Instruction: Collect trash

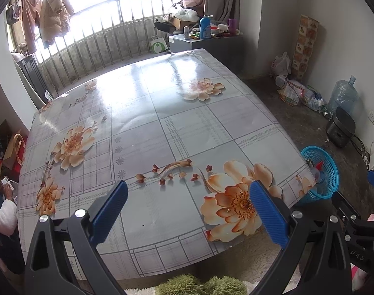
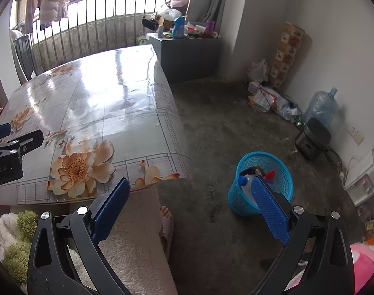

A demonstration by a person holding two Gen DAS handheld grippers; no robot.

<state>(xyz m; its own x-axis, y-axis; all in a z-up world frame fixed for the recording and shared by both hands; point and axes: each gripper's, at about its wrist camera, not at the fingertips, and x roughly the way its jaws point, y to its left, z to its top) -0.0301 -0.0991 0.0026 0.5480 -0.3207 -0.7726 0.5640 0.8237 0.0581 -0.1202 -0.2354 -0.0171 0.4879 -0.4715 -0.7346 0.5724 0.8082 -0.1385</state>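
Observation:
A blue mesh waste basket (image 2: 260, 184) stands on the floor right of the table and holds a plastic bottle (image 2: 247, 184) and other trash. It also shows in the left wrist view (image 1: 322, 172) past the table's right corner. My left gripper (image 1: 187, 211) is open and empty over the near edge of the floral table (image 1: 162, 127). My right gripper (image 2: 191, 206) is open and empty, off the table's right corner, above the floor, with the basket just beyond its right finger (image 2: 270, 211). The left gripper also shows at the right wrist view's left edge (image 2: 12, 145).
A grey cabinet (image 2: 187, 54) with bottles and clutter stands behind the table. Bags, a water jug (image 2: 322, 108) and a dark cooker (image 2: 312, 137) line the right wall. A person's slippered foot (image 2: 166, 221) and fleece-covered lap are below me.

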